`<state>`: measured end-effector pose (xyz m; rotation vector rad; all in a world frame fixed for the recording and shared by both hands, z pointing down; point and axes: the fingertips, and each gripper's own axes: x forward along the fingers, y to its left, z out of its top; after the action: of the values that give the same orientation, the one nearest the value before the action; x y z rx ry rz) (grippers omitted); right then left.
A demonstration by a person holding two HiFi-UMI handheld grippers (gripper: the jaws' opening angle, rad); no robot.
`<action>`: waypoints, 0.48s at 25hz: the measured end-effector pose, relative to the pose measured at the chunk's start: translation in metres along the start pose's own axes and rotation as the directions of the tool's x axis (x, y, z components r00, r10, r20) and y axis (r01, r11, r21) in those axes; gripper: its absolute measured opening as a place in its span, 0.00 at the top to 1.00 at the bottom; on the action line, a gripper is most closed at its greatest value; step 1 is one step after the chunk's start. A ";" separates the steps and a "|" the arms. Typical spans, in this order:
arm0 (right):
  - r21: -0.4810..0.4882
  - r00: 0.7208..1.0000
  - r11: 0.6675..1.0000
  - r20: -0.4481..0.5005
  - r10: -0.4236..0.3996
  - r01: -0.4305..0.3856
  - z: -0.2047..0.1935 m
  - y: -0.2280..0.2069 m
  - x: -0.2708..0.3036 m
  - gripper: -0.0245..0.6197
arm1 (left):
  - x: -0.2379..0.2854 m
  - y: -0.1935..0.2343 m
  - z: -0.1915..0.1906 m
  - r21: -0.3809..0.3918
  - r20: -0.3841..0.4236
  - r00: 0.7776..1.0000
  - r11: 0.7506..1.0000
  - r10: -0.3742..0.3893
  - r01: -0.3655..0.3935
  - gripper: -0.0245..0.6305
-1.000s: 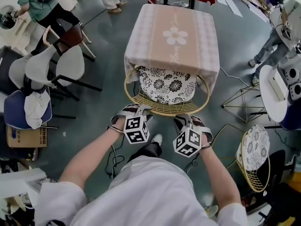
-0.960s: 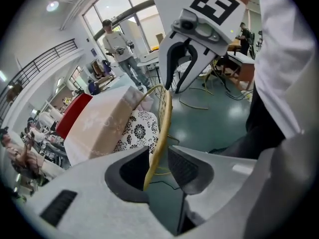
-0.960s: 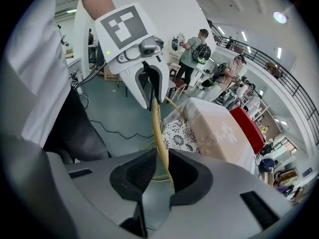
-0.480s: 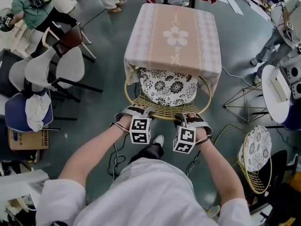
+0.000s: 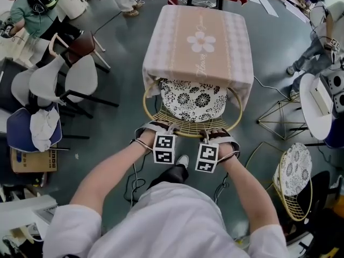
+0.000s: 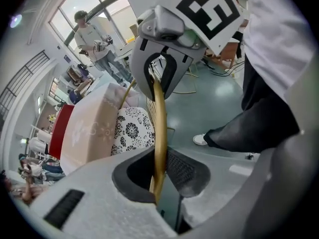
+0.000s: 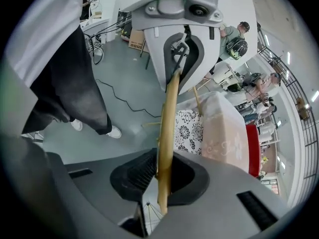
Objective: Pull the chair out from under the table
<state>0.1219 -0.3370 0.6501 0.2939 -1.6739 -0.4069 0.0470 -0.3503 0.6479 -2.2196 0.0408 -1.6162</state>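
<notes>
1. The grey floor (image 5: 123, 47) spreads all around you in the head view.
2. The tabletop (image 5: 177, 52) stands straight ahead of you. It is draped in a pink cloth with a flower print.
3. The chair (image 5: 161, 114) is a gold wire frame. Its seat is tucked under the near edge of the tabletop, and only its curved back reaches out toward you.
4. Its black-and-white patterned cushion (image 5: 193, 98) lies on the seat, with its far part under the cloth's hem.
5. The rim (image 5: 185, 132) along the top of the chair's back curves across just in front of your hands.
6. Your left gripper (image 5: 161, 128) sits on the left part of that rim. Your right gripper (image 5: 212, 134) sits on the rim near it, to the right. Both point steeply down.
7. The left fingers (image 6: 182, 171) have just been closing, and they now clamp the gold rim that runs between them.
8. The right fingers (image 7: 142, 173) have just been closing too. They grip the same rim, which stands upright between their 2 pads.
</notes>
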 end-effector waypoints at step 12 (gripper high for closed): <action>0.078 1.000 0.997 -0.003 -0.006 0.006 0.002 -0.002 -0.001 0.90 | 0.002 -0.002 -0.002 -0.015 -0.054 0.999 1.000 0.002 -0.003 0.88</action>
<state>0.1200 -0.3378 0.6479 0.3572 -1.6894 -0.3459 0.0450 -0.3490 0.6507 -2.1867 0.0711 -1.6793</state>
